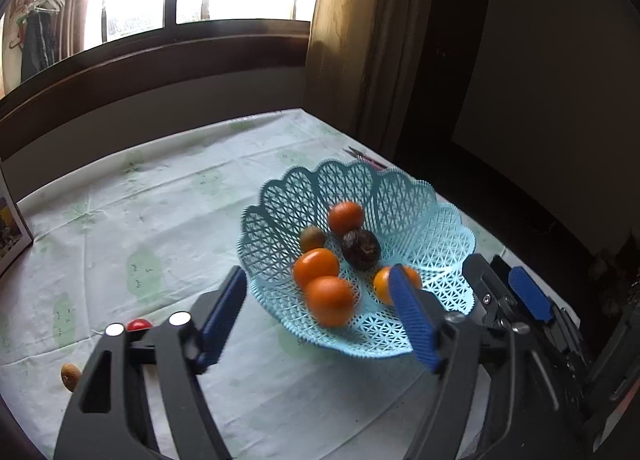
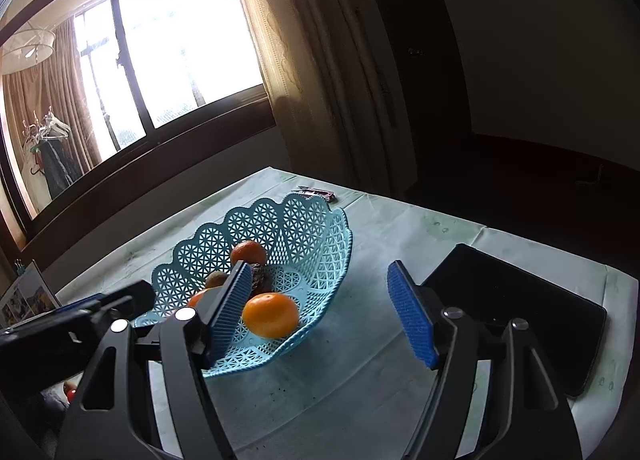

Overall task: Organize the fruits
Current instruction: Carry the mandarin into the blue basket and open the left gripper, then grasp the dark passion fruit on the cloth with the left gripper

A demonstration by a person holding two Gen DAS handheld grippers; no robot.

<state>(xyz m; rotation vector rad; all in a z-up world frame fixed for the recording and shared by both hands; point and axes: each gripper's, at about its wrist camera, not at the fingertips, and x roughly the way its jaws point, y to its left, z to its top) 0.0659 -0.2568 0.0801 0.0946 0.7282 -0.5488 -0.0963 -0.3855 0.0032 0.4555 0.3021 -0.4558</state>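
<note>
Release step judged in hand: left gripper fingers spread wide, nothing held, over basket; right gripper likewise empty. Next: red fruit at 9 o'clock to be fetched.

Light-blue lattice basket; orange mandarins; pale-green printed tablecloth.

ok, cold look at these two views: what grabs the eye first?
The light blue lattice basket in the middle of the pale green tablecloth, holding four oranges, a dark wrinkled fruit and a small brownish-green one. Next, the blue-padded left gripper open over the basket's near rim, nothing between its fingers, with the right gripper open alongside. A small red fruit and a brown one lie outside on the cloth.
</note>
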